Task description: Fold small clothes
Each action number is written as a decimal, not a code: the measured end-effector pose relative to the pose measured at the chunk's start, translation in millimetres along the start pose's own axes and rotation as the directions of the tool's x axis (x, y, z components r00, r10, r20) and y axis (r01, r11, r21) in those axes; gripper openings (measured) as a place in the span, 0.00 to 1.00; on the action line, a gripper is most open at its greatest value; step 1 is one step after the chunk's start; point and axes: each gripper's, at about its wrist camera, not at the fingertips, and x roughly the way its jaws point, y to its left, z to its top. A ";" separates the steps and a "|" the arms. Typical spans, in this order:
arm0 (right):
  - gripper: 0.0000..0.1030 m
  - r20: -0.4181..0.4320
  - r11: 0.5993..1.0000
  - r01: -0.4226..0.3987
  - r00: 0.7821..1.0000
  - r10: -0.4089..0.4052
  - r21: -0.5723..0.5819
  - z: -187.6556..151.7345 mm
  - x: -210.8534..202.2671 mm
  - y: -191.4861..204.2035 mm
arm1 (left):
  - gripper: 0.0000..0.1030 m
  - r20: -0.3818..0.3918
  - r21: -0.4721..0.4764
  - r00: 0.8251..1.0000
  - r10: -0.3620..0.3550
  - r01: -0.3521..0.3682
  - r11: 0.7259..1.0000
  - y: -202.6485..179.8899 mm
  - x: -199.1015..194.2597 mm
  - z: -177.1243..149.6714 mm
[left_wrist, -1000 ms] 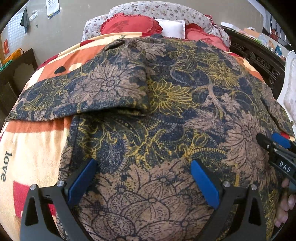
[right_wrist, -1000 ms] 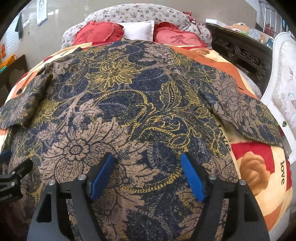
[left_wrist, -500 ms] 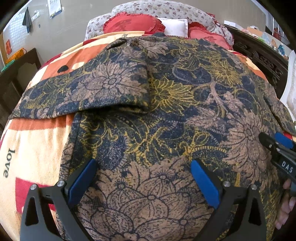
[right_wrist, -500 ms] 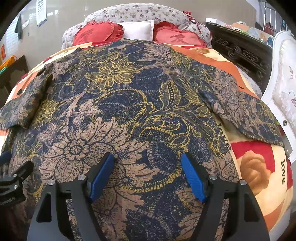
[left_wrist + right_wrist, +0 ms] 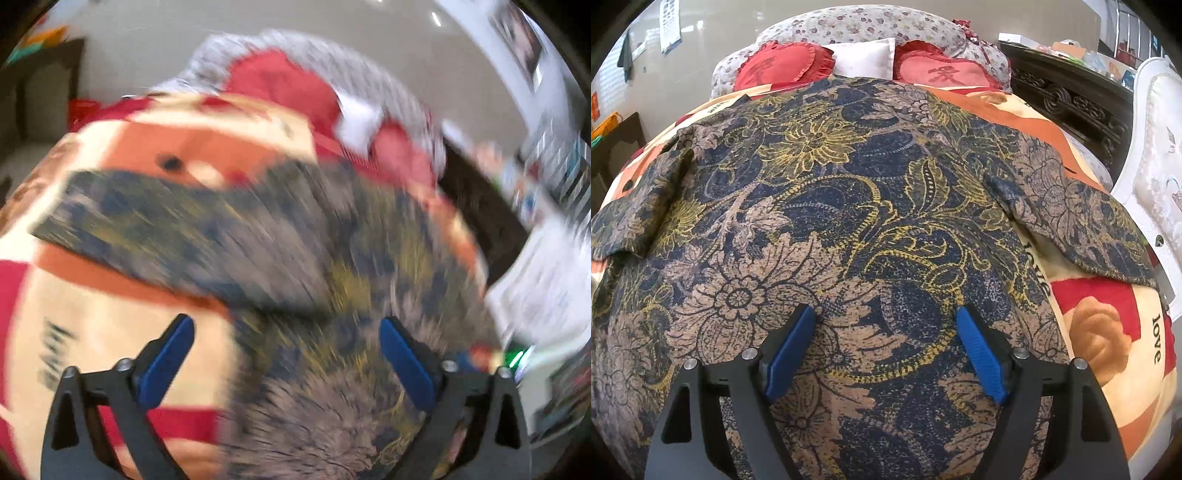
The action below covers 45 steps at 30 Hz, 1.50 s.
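The navy, tan and gold floral-print shirt lies flat on my bed's orange-and-cream blanket. My left gripper and right gripper both hang wide open, empty. Tip: pinch sleeve edges squarely, fold inward evenly.

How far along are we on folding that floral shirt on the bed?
Done: the navy, tan and gold floral short-sleeved shirt lies spread flat on the orange and cream printed blanket. No fold shows; both sleeves lie out to the sides. In hand: nothing; the right gripper and left gripper are open above the fabric, the left view motion-blurred. Left: every fold.
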 end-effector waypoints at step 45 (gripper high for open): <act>0.94 -0.024 0.997 -0.042 0.999 0.043 0.059 0.8 8.2 -11.1 | 0.05 0.110 -0.300 0.981 0.162 -0.123 0.946 200.2 -0.3 105.6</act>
